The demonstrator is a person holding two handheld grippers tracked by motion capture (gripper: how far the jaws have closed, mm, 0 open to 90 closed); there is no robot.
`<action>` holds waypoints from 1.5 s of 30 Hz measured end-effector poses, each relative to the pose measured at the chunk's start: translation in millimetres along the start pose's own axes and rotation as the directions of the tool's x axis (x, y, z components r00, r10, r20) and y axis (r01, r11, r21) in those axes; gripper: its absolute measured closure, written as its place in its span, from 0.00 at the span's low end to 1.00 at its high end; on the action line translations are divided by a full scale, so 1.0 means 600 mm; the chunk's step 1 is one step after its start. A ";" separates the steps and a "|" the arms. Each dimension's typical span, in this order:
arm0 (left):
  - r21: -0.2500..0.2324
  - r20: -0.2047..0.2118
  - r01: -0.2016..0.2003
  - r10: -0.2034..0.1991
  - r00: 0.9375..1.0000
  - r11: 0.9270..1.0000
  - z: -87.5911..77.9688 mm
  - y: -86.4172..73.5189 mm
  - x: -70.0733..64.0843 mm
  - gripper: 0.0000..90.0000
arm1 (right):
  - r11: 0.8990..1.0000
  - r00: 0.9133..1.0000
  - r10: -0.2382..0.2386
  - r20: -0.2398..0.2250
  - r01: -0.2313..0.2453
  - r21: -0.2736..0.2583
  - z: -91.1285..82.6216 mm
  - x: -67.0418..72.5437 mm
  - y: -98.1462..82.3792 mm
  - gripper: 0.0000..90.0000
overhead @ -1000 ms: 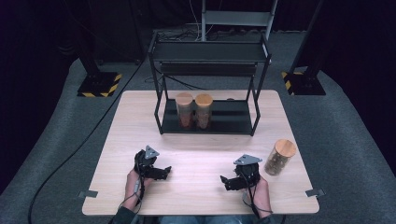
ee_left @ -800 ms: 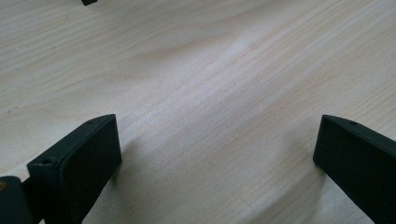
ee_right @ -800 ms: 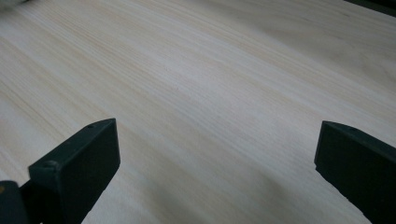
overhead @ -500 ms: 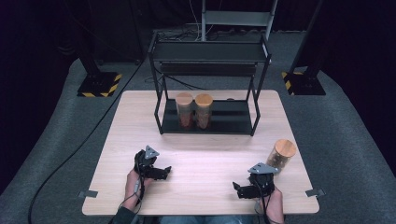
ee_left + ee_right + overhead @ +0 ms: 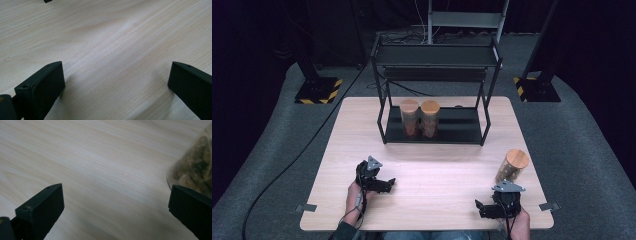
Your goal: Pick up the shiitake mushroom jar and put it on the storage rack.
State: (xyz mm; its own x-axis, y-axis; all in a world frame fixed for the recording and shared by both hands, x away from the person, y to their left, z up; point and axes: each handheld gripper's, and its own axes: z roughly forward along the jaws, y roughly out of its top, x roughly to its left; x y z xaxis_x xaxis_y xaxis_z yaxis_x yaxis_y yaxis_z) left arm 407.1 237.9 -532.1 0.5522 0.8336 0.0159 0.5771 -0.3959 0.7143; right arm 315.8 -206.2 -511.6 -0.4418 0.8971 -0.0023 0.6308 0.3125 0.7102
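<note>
Looking at the high view first: the lone jar [image 5: 511,167] with the wooden lid stands upright on the table [image 5: 437,170] near the right edge, at about 12 o'clock from the right gripper [image 5: 484,209], just beyond it and apart. That gripper's jaws point toward 9 o'clock, across the table, so the jar sits off to their side, not between them. Left gripper [image 5: 387,184] is well apart from the jar, out at 9 o'clock from it, jaws pointing to 3 o'clock. Right hand is clearly the nearer one. Two more jars [image 5: 419,118] stand side by side on the lower shelf of the black rack [image 5: 437,90] at the far side, 12 o'clock from table centre. Likely target for the lone jar, judging by the layout.

Left gripper view: jaws spread wide, nothing between them, bare wood underneath.

Right gripper view: jaws also spread wide and empty. Jar's glass wall [image 5: 195,170] shows at 2 o'clock, behind the right-hand jaw tip, outside the gap. Contents look like brownish chunks; can't tell what.

Key relation: jar axis is vertical, jaws are level with the table but aimed past it. My read: the right gripper needs to swing clockwise in this view to bring the jar into the gap before closing on its side.
</note>
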 end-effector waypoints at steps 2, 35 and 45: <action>0.000 0.000 0.000 0.000 1.000 1.000 0.000 0.000 0.000 0.00 | 1.000 1.000 0.014 0.010 -0.014 -0.007 -0.006 -0.006 -0.005 0.00; 0.000 0.000 0.000 0.000 1.000 1.000 0.000 0.000 0.000 0.00 | 0.968 0.972 0.109 0.210 -0.056 -0.245 -0.033 -0.087 -0.005 0.00; 0.000 0.000 0.000 0.000 1.000 1.000 0.000 0.000 0.000 0.00 | 0.952 0.968 0.111 0.223 -0.039 -0.303 -0.010 -0.098 0.016 0.00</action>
State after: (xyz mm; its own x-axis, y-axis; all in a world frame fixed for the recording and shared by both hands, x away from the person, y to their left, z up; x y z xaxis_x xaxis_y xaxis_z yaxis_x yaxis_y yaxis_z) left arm 407.2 237.9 -532.1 0.5521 0.8336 0.0158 0.5775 -0.3959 0.7140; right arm 344.0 -257.6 -500.6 -0.2156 0.9732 -0.0806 0.4248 0.1678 0.8896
